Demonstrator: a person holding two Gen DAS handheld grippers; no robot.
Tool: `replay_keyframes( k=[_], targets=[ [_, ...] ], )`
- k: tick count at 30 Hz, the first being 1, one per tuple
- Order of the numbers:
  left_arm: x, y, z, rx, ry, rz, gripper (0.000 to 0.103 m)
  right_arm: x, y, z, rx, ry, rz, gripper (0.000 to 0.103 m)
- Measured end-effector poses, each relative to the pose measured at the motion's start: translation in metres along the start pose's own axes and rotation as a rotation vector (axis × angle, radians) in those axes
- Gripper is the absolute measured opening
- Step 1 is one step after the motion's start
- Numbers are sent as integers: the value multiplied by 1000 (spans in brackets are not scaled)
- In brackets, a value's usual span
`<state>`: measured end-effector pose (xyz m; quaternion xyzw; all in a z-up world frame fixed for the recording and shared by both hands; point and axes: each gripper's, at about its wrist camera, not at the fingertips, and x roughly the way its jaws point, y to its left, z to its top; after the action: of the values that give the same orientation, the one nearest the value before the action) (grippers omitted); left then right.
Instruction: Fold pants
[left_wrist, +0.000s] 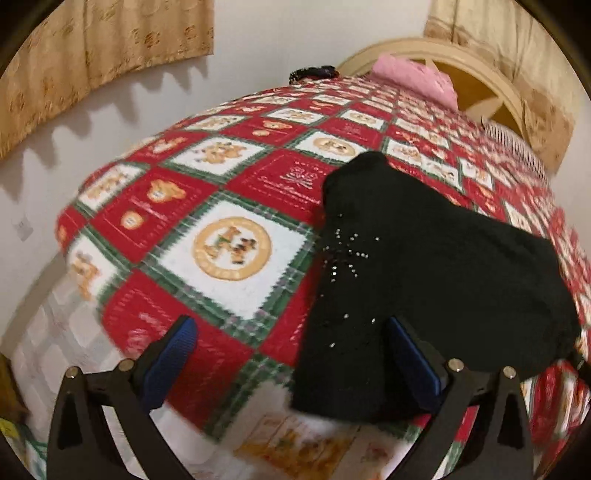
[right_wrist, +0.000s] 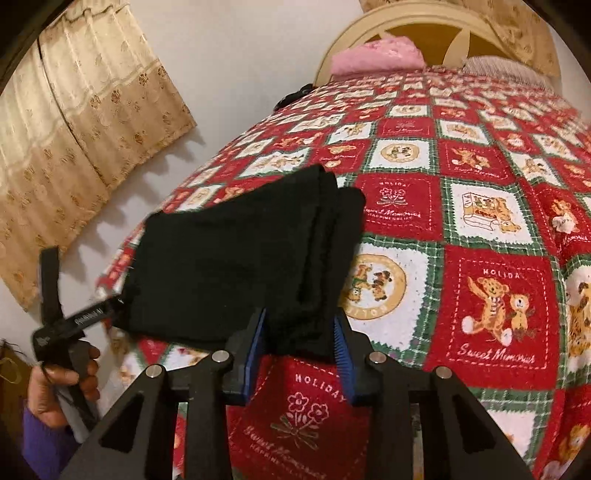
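Observation:
Black pants (left_wrist: 424, 266) with small rhinestones lie folded into a thick bundle on the red, white and green patchwork bedspread (left_wrist: 229, 236). My left gripper (left_wrist: 291, 332) is open and empty just above the bundle's near left edge; its right finger (left_wrist: 413, 354) overlaps the cloth. In the right wrist view my right gripper (right_wrist: 300, 332) is closed on the near edge of the pants (right_wrist: 229, 258), with the layered fold between its blue pads. The left gripper (right_wrist: 55, 325) and the hand holding it show at the far left there.
A pink folded cloth (left_wrist: 413, 74) and a striped pillow (left_wrist: 517, 144) lie by the cream headboard (right_wrist: 424, 22). A dark item (left_wrist: 314, 72) sits at the bed's far edge. Beige curtains (right_wrist: 74, 147) hang on the white wall left of the bed.

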<state>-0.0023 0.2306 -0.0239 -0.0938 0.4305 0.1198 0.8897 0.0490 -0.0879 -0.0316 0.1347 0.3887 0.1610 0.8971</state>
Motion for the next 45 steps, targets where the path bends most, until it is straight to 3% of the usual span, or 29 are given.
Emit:
replay_keyframes(
  k=[5, 7, 9, 11, 15, 17, 18, 20, 22, 26, 31, 34, 38, 41, 45],
  targets=[
    [-51, 1, 25, 122, -178, 22, 103, -50, 12, 41, -153, -219, -77, 38],
    [-58, -7, 45, 137, -243, 18, 103, -34, 29, 67, -246, -187, -95, 38],
    [-52, -18, 68, 136, -261, 12, 103, -5, 35, 88, -244, -125, -35, 38],
    [-35, -29, 88, 127, -241, -3, 103, 27, 34, 100, -224, -56, -18, 37],
    [18, -43, 107, 101, -85, 37, 103, 92, 12, 98, -159, 104, -121, 38],
    [42, -45, 105, 102, -25, 60, 103, 101, -8, 92, -84, 71, -87, 40],
    [62, -43, 104, 96, 30, 87, 103, 103, -14, 92, -58, 78, -80, 46],
    [87, -38, 98, 64, 100, 66, 103, 96, -25, 92, 30, 58, -27, 46],
    [93, -26, 96, -18, 91, 14, 103, 77, -21, 90, 15, 4, -47, 46],
    [92, -31, 89, 12, 68, 35, 103, 34, 8, 78, -101, -97, -24, 46],
    [92, -28, 100, 34, 118, 17, 103, 55, 11, 50, -96, 48, 21, 46],
    [62, -20, 101, -16, 65, 9, 103, 47, 14, 42, -122, 8, -28, 46],
    [24, -32, 71, 46, -5, 27, 103, 20, 31, 28, -148, -85, -44, 47],
    [18, -51, 36, 109, 4, 41, 103, 18, 37, 9, -161, -75, -70, 47],
    [16, -60, 17, 121, -39, 65, 103, 9, 36, 0, -138, -91, -78, 47]
  ],
)
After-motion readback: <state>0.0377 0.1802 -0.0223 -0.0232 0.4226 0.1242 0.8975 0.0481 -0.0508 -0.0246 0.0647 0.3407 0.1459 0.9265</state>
